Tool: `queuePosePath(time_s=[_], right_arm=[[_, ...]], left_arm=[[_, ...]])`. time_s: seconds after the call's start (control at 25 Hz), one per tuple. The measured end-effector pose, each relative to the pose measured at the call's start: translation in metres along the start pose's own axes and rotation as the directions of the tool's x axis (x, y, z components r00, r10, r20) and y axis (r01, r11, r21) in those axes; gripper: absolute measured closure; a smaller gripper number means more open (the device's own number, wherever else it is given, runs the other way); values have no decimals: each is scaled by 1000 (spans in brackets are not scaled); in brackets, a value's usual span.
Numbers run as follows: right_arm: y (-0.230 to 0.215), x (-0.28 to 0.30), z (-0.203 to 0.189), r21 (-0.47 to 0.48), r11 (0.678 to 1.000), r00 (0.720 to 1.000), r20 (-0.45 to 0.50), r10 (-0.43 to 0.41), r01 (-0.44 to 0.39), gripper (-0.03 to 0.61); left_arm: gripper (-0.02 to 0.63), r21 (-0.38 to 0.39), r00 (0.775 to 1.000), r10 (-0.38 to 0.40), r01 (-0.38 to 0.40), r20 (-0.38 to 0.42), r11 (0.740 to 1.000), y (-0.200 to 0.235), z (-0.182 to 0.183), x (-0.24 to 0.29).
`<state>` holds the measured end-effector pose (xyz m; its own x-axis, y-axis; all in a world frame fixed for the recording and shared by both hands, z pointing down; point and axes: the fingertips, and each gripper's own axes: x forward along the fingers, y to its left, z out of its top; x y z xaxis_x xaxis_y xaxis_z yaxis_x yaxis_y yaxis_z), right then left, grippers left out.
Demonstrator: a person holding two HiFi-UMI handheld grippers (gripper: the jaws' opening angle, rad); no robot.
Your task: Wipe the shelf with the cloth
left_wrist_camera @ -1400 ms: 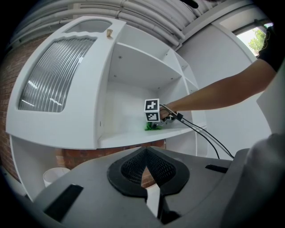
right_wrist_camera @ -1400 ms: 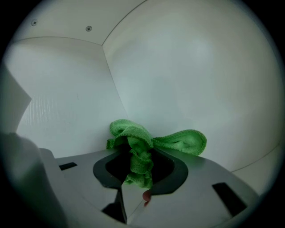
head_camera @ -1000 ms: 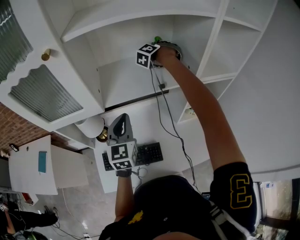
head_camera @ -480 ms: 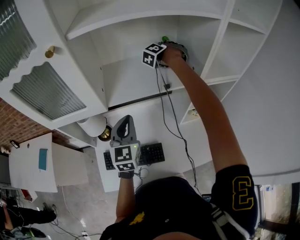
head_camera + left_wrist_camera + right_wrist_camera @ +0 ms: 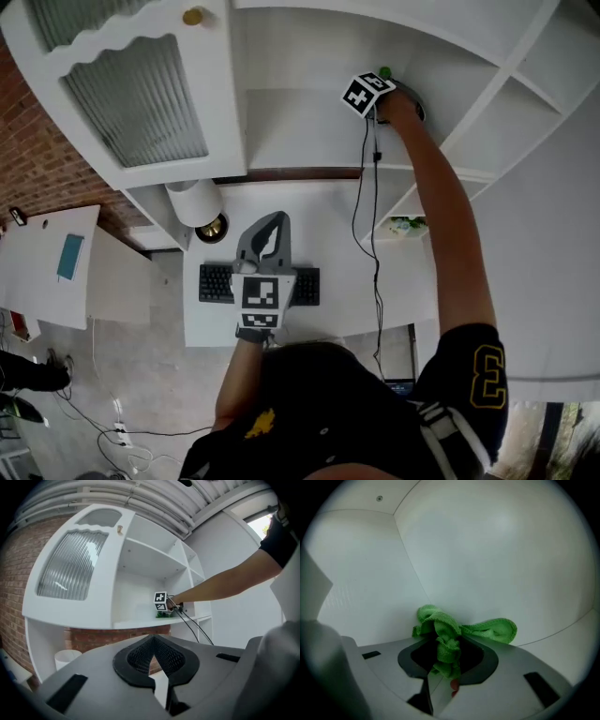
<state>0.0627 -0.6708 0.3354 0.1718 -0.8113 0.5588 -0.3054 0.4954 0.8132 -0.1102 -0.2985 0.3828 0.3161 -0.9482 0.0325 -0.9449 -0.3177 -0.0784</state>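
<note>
In the right gripper view a green cloth is bunched between the jaws of my right gripper, which is shut on it and presses it against the white shelf near an inside corner. The head view shows that gripper far inside the shelf compartment, by its right divider, with a bit of the cloth showing. My left gripper hangs low over the desk, shut and holding nothing. From the left gripper view, the jaws meet below the shelf.
An open cabinet door with ribbed glass and a brass knob juts out left of the compartment. A cable hangs from the right gripper. Below are a desk, a keyboard and a white cylinder.
The head view has swung, so the shelf and door sit differently in frame. My right gripper stays at the compartment's back right with the cloth. The left gripper stays low.
</note>
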Motion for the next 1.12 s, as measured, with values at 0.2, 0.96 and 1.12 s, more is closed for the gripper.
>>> queuePosePath(time_s=[0.2,0.96,1.12], right_arm=[[6,-75,63,132,983,951,299,81,-126,460],[159,-177,209,-316,891,621,639,454,-326,449],[165,-178,215,-285,904,607,671,425,-318,453]], left_arm=[[603,12,998,45,-46,46,999,20,20,-25],[603,9,998,35,-36,55,999,11,20,-29],[603,-1,998,34,-34,54,999,19,17,-31]])
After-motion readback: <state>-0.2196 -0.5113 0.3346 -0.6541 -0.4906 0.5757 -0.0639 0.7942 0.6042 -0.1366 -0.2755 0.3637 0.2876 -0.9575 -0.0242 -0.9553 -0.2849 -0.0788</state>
